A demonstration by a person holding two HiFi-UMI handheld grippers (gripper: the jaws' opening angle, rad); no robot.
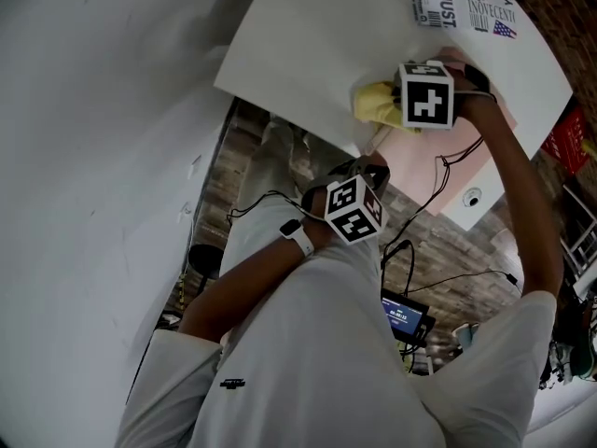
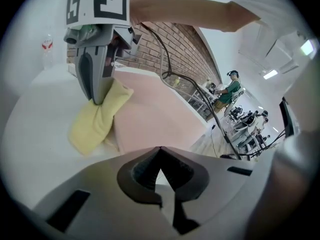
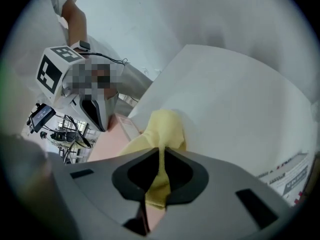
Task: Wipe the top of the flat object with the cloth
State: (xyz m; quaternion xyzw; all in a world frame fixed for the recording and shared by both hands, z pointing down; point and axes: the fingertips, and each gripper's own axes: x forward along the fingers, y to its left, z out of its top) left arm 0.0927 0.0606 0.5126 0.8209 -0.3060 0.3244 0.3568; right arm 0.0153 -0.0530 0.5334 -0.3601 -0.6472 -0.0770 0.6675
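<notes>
Yellow cloth is pinched in my right claw, jaws clamped on a fold, right of centre in the head view. The cloth drapes over the far edge of the pink flat object, where pink meets white bench. The flat object lies along the bench's lower edge. Up and left of the cloth the bench is bare, giving open room there. My left claw is clenched on nothing and sits at frame centre by the bench's lower edge, near the flat object's corner. A printed sheet lies at the upper right, apart from the cloth. I read "JUST" on it; the rest is too small.
</notes>
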